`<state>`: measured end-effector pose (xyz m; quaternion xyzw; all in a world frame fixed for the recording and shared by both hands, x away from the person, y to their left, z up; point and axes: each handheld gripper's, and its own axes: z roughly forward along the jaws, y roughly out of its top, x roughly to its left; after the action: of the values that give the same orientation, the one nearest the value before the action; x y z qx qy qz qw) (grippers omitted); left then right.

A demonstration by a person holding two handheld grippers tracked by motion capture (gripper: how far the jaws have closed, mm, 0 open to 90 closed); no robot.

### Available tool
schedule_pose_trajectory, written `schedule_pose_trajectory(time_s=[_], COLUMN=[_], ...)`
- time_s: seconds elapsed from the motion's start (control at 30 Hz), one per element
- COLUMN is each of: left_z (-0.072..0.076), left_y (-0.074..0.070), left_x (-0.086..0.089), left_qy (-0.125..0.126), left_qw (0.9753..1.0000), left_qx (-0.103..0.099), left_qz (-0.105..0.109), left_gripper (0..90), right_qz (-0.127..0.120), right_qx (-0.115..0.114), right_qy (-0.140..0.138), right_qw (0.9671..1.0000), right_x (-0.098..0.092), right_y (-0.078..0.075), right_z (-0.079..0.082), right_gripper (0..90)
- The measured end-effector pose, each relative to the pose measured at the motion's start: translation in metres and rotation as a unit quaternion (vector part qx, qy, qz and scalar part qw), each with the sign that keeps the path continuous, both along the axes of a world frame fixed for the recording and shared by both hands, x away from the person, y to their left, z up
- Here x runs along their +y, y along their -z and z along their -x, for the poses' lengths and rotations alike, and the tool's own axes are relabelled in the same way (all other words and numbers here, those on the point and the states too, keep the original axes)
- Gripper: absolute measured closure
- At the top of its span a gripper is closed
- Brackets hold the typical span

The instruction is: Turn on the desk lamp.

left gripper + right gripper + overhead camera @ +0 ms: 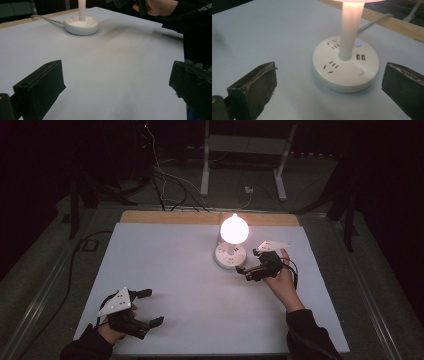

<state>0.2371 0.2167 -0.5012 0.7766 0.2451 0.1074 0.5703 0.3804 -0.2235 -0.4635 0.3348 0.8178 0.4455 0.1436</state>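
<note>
White table [175, 265]: both tools gape empty, left tool [146, 308] resting near, right tool [248, 263] beside lit lamp [233, 242].

One desk [165, 270] carries one round white socket base [230, 255] with one lit bulb [234, 228] rising from it. On the base there are three outlet groups [332, 65], two USB ports [360, 57], one blue light [358, 43] and one round button [359, 72]. Two grippers: the left gripper [151, 306] and the right gripper [244, 266].
</note>
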Motion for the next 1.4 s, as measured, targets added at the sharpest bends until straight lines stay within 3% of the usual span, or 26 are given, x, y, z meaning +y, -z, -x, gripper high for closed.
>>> schedule_pose_trajectory(time_s=[0.2, 0.5, 0.8, 1.4], left_z=[0.0, 0.001, 0.0, 0.0], left_y=[0.0, 0.0, 0.0, 0.0], left_x=[0.0, 0.001, 0.0, 0.0], left_qy=[0.001, 0.001, 0.001, 0.0], left_qw=[1.0, 1.0, 1.0, 1.0], left_qx=[0.0, -0.001, -0.001, 0.001], left_qz=[-0.001, 0.0, 0.001, -0.002], left_gripper=[0.3, 0.3, 0.3, 0.3], right_qz=[-0.015, -0.027, -0.002, -0.002], right_qx=[0.011, 0.006, 0.004, 0.026], right_qy=[-0.019, -0.024, -0.022, 0.007], right_qw=[0.9997, 0.9993, 0.9997, 0.9996], right_x=[-0.007, -0.023, -0.037, -0.078], right_y=[0.001, 0.0, 0.006, 0.026], right_z=[0.01, 0.038, 0.069, 0.116], right_gripper=[0.0, 0.0, 0.0, 0.0])
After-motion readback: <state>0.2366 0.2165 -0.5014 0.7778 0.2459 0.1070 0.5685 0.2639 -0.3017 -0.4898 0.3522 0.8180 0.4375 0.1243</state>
